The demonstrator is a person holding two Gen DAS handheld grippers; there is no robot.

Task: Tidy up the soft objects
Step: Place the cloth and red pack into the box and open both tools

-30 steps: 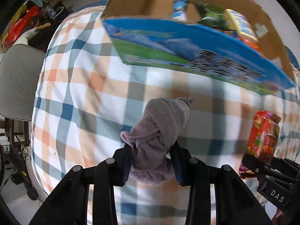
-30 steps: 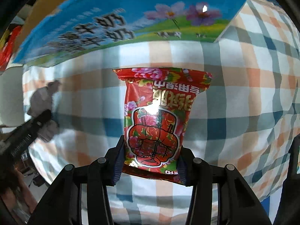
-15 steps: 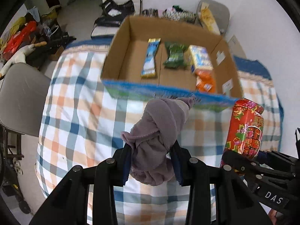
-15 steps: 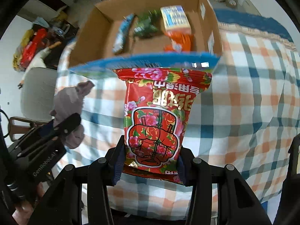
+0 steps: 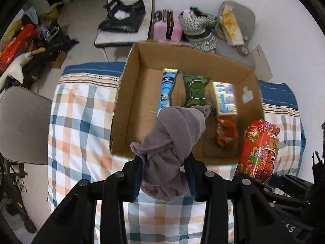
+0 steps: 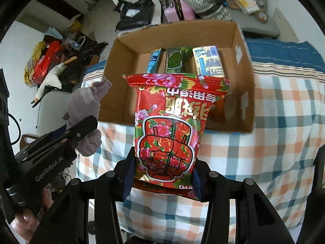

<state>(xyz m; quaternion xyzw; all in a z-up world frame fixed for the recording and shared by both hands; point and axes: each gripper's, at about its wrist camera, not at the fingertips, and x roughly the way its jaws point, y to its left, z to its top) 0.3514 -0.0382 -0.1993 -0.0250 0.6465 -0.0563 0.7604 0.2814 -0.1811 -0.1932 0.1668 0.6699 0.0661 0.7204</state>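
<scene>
A knotted grey-purple cloth (image 5: 169,142) is clamped between the two fingers of the left tongs (image 5: 165,173) at the lower centre of the left wrist view, its free end raised in front of the open cardboard box (image 5: 130,93). In the right wrist view the same cloth (image 6: 84,109) is seen at the left of the frame, pinched in the left tongs (image 6: 81,130). A red flowered packet (image 6: 172,130) is gripped at its lower end by the right tongs (image 6: 162,180) at the lower centre of that view, standing upright in front of the box (image 6: 246,101). In the left wrist view this packet (image 5: 259,150) appears at the lower right, beside the box's near right corner.

Inside the box, a blue packet (image 5: 167,89), a green packet (image 5: 195,90) and a yellow-and-blue packet (image 5: 225,98) are laid side by side along the far half, and an orange packet (image 5: 226,136) is seen nearer the front at the right. The box is set on a surface covered with a checked cloth (image 5: 81,122). A grey chair (image 5: 22,126) is seen at the left edge of the frame, and a white chair (image 5: 126,10) carrying a black bag (image 5: 124,18) stands beyond the surface at the top.
</scene>
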